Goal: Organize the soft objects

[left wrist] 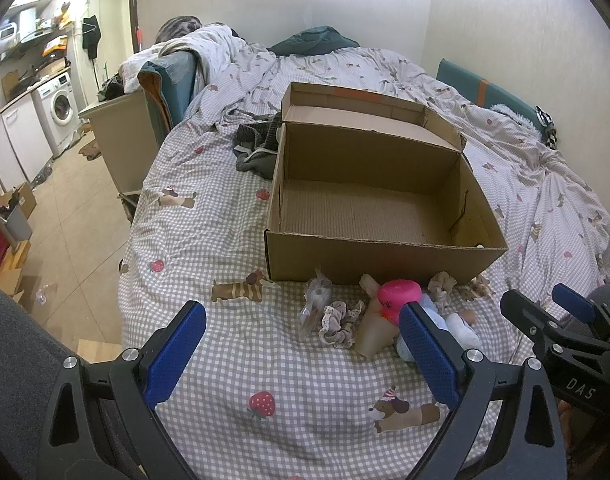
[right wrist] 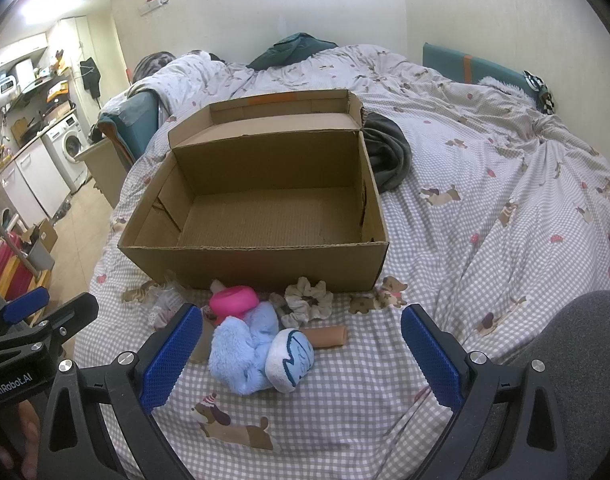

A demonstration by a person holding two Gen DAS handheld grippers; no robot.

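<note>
An open, empty cardboard box [left wrist: 381, 256] [right wrist: 265, 266] stands on the checked bed sheet. In front of it lies a small heap: a blue plush toy [right wrist: 245, 354] [left wrist: 457, 330] with a white-and-blue end [right wrist: 291, 362], a pink round toy [left wrist: 399, 296] [right wrist: 233, 300], a beige scrunchie [right wrist: 309, 300], another scrunchie [left wrist: 341, 322], a clear plastic wrapper [left wrist: 315, 300] and a tan tube [right wrist: 329, 336]. My left gripper [left wrist: 303, 354] is open and empty, just short of the heap. My right gripper [right wrist: 303, 354] is open and empty, with the plush between its fingers' lines.
Dark grey clothing [left wrist: 257, 148] [right wrist: 389, 152] lies behind the box. The bed's left edge [left wrist: 125, 280] drops to a tiled floor with boxes and a washing machine [left wrist: 61, 106]. Rumpled duvet and pillows lie at the back. The other gripper shows at each view's side.
</note>
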